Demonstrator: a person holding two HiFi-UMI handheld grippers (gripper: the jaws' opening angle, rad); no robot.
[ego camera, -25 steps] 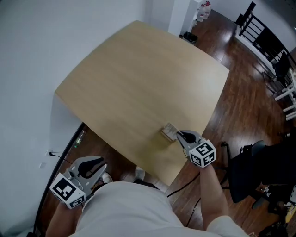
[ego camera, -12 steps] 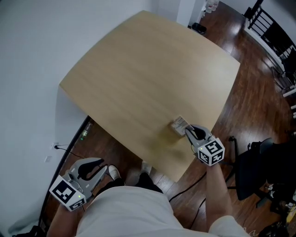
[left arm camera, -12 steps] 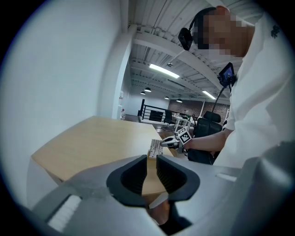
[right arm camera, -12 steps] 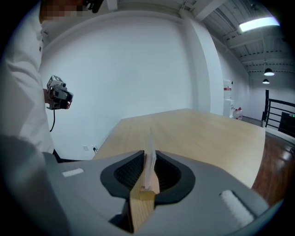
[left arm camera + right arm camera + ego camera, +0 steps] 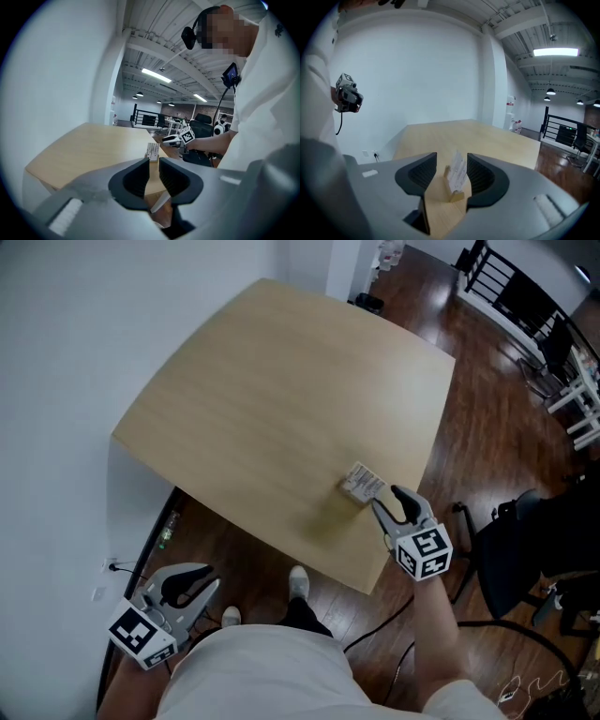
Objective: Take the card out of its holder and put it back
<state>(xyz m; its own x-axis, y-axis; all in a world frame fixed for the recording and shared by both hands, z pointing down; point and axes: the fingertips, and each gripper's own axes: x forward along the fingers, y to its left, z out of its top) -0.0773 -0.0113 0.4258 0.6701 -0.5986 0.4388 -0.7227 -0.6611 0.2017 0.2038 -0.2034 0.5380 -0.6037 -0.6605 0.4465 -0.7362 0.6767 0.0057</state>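
Observation:
A small wooden card holder point(image 5: 361, 484) with a white printed card point(image 5: 459, 171) upright in it stands near the front right edge of the light wood table point(image 5: 281, 381). My right gripper point(image 5: 387, 499) is just behind it at the table's edge. Its jaws are opening and stand wide apart, and the pads do not touch the card, which shows just beyond them in the right gripper view. My left gripper point(image 5: 202, 577) hangs low at the left, below the table and far from the holder point(image 5: 152, 152). Its jaws are drawn together with nothing between them.
A white wall runs along the table's left side. Dark wood floor surrounds the table, with a black office chair point(image 5: 525, 549) to the right and cables on the floor near it. Black railings and more chairs stand at the far right.
The right gripper's jaws, shut at the card a second ago, have spread wide and come off it. The left gripper has stayed low at the left.

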